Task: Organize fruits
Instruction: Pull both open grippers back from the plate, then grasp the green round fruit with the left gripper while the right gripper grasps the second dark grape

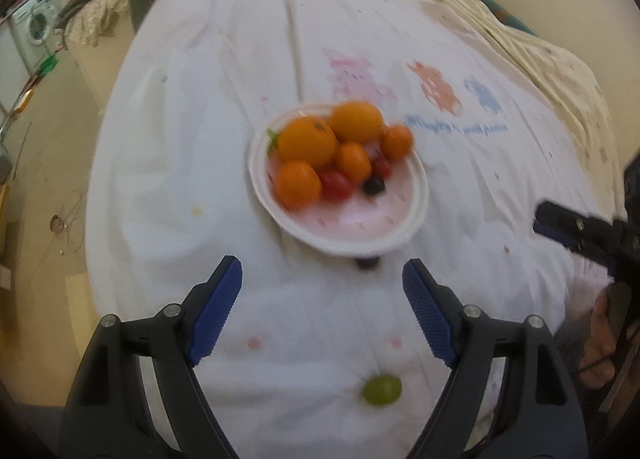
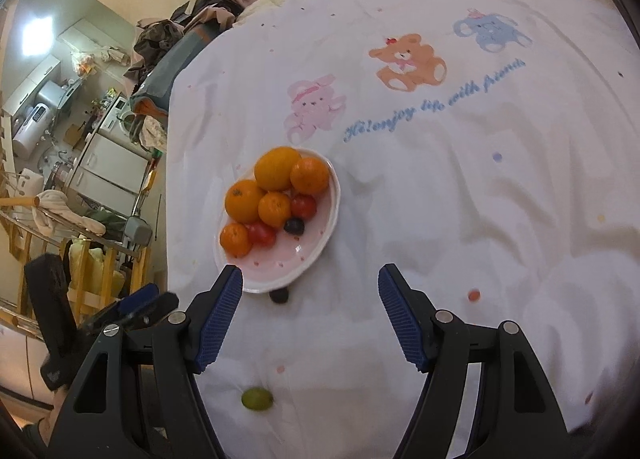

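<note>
Your left gripper (image 1: 322,287) hangs with its blue-padded jaws spread wide and holding nothing. Your right gripper (image 2: 310,295) is just as wide and empty. Both hover above a white bedsheet printed with cartoon animals (image 2: 460,219).

Ahead sits a shallow round pink-and-white plate (image 2: 316,255), already gathering the fruit: five oranges (image 2: 277,173), two small red tomatoes (image 2: 262,234) and one dark blue grape (image 2: 294,226).

Two pieces lie off the plate. A second dark grape (image 2: 279,295) touches the plate's near rim. A loose pale green grape (image 1: 381,390) rests on the sheet nearest you, between the left gripper's jaws, likely your next pickup.
</note>
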`<state>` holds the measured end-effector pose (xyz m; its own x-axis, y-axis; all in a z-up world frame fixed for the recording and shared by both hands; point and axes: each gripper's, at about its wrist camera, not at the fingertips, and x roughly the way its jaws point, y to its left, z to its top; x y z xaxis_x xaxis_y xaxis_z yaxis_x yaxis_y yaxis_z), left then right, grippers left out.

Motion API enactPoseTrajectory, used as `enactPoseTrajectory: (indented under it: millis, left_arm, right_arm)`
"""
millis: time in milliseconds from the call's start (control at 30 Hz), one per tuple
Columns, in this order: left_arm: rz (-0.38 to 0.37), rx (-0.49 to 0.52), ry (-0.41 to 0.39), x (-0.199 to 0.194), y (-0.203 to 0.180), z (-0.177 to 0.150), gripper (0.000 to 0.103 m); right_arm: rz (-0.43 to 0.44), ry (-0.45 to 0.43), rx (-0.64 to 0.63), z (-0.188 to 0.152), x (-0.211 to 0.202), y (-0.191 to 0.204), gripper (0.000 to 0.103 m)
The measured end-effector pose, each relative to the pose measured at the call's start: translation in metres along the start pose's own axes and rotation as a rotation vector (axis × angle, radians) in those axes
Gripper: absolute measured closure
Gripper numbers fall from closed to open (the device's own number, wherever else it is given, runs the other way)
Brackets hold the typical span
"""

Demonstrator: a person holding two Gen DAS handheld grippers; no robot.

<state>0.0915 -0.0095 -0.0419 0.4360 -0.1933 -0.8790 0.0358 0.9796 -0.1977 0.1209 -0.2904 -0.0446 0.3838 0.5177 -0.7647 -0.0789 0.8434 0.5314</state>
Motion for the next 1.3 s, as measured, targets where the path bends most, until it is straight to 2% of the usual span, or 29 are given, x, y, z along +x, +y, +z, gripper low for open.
enactPoseTrajectory:
  millis: [200, 367, 433, 500, 533, 700, 767, 900, 1100, 1300]
  left_arm:
    - [-0.027, 0.056, 0.087, 0.009, -0.016, -0.034, 0.023]
    - [-0.08, 0.086, 0.174, 0.022, -0.034, -0.06, 0.024]
    - [-0.084, 0.114, 0.221, 0.03, -0.042, -0.071, 0.028]
    - [-0.084, 0.142, 0.262, 0.038, -0.048, -0.079, 0.039]
    - [-0.078, 0.152, 0.272, 0.041, -0.05, -0.081, 0.041]
    - [-0.05, 0.192, 0.287, 0.049, -0.056, -0.087, 0.06]
    - [-0.044, 0.197, 0.29, 0.05, -0.057, -0.088, 0.062]
    - [-0.015, 0.231, 0.294, 0.053, -0.06, -0.089, 0.076]
    - [-0.037, 0.2, 0.285, 0.047, -0.057, -0.083, 0.077]
    - [-0.038, 0.113, 0.18, 0.022, -0.04, -0.059, 0.077]
  right_arm:
    - [-0.018, -0.003, 0.04, -0.007, -0.001, -0.005, 0.03]
    - [-0.012, -0.009, 0.049, -0.007, -0.002, -0.005, 0.029]
    - [-0.009, -0.007, 0.053, -0.007, -0.001, -0.006, 0.029]
    - [-0.008, -0.006, 0.058, -0.006, -0.001, -0.007, 0.029]
    - [-0.007, -0.005, 0.059, -0.006, -0.001, -0.007, 0.029]
    - [-0.004, 0.004, 0.058, -0.005, 0.002, -0.006, 0.029]
    - [-0.003, 0.006, 0.054, -0.006, 0.003, -0.005, 0.029]
    - [-0.004, 0.012, 0.045, -0.007, 0.005, -0.002, 0.029]
    - [-0.014, 0.02, 0.044, -0.008, 0.007, -0.001, 0.029]
    - [-0.022, 0.024, 0.041, -0.01, 0.007, -0.001, 0.029]
